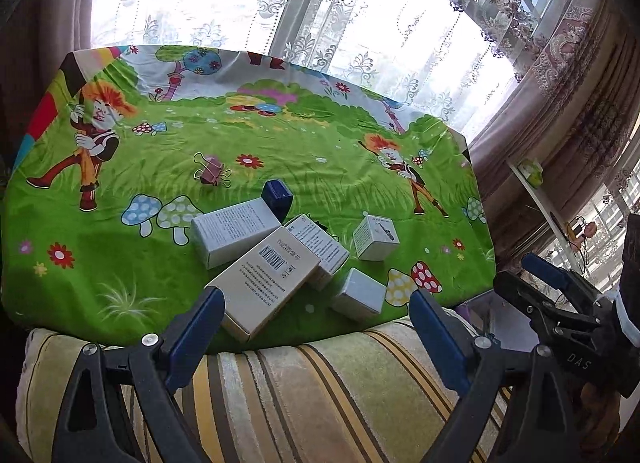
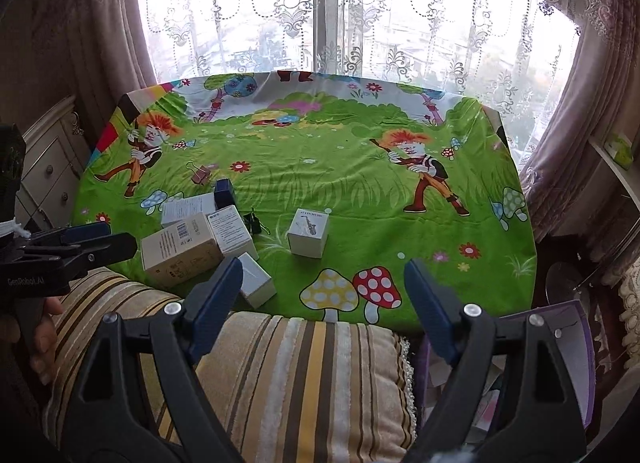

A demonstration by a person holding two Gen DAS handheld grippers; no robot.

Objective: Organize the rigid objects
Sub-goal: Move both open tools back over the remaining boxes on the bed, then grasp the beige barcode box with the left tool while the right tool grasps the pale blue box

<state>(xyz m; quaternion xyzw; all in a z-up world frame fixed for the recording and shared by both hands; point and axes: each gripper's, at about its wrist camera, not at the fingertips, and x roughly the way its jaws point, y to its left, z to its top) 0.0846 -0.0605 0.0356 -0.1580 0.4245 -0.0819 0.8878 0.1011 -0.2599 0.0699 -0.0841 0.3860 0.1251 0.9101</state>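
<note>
Green cartoon-printed cloth [image 2: 320, 167] covers the table, and all task items lie on it. Taking the saxophone box [image 2: 308, 233] as landmark: it stands alone, upright. To its left sits a jumble of pale cartons, with the barcode box [image 2: 180, 249] lying tilted across its neighbours and a small grey box [image 2: 256, 280] nearest the table's front edge. A dark blue box [image 2: 224, 192] stands behind the jumble, and a pink binder clip [image 2: 201, 175] lies further back-left.

Left gripper [image 1: 316, 303]: jaws wide, holding nothing, facing the jumble from the front edge. Right gripper [image 2: 323, 277]: jaws wide, empty, short of the landmark.

Assessment: no item is grasped; the work appears to be at the approach stage. The next move likely calls for lifting the barcode box off the stack first.

The right view alone shows a black binder clip [image 2: 256, 223] between jumble and landmark; the left view all but hides it.
</note>
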